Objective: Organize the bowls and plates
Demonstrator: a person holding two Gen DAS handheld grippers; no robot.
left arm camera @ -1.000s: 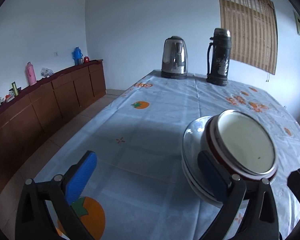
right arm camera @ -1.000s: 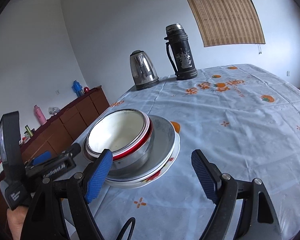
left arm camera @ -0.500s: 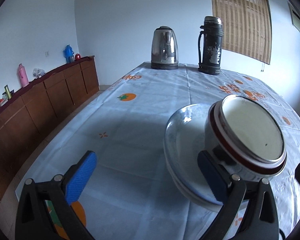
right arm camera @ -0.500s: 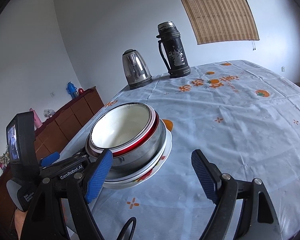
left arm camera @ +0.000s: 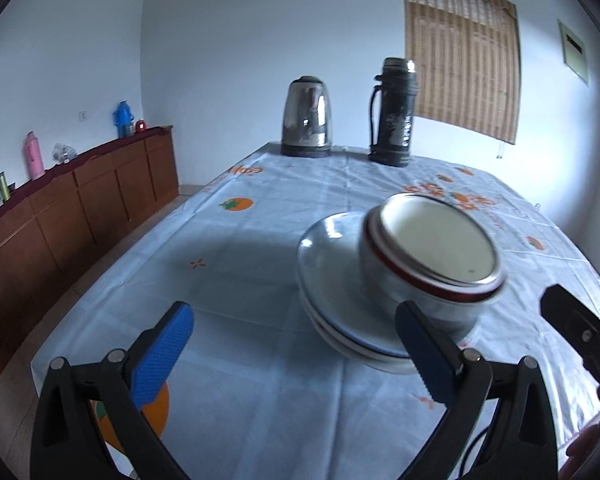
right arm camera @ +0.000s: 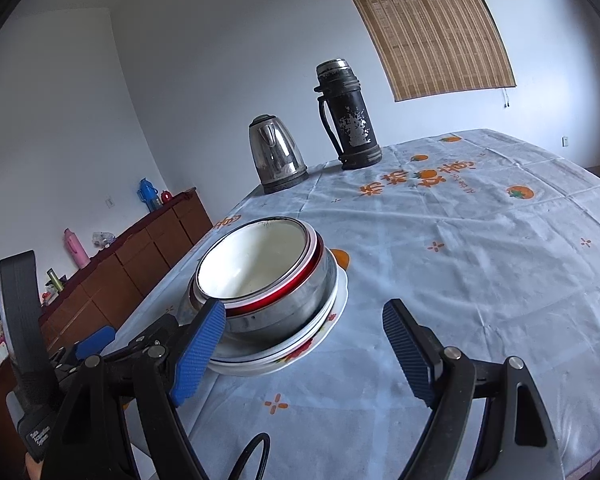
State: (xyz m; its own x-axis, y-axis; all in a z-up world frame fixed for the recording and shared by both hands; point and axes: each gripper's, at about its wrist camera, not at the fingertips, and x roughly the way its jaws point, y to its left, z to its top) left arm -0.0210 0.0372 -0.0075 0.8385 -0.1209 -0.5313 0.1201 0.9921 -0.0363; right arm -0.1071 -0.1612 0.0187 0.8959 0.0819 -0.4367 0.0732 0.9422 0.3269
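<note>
A white enamel bowl with a red rim (right arm camera: pixel 256 264) sits nested in a steel bowl (right arm camera: pixel 284 312). Both rest on a steel plate and a white flowered plate (right arm camera: pixel 300 354), stacked on the table. In the left wrist view the same bowl (left arm camera: pixel 436 246) and plates (left arm camera: pixel 332 280) lie just beyond my left gripper's right finger (left arm camera: pixel 420 356). My left gripper (left arm camera: pixel 296 348) is open, with only tablecloth between its pads. My right gripper (right arm camera: pixel 304 348) is open too. Its left finger (right arm camera: pixel 198 354) stands in front of the stack's near edge. The left gripper (right arm camera: pixel 100 340) shows at the stack's left side.
A steel kettle (right arm camera: pixel 276 156) and a dark flask (right arm camera: pixel 348 116) stand at the far end of the table (right arm camera: pixel 480 240), which has a pale blue cloth with orange prints. A brown sideboard (left arm camera: pixel 80 208) with bottles runs along the left wall. Part of the right gripper (left arm camera: pixel 576 336) shows at the right.
In the left wrist view the stack has slid leftward and looks a little farther off, as my left gripper shifted. The right wrist view is nearly the same. Both grippers have stayed open.
</note>
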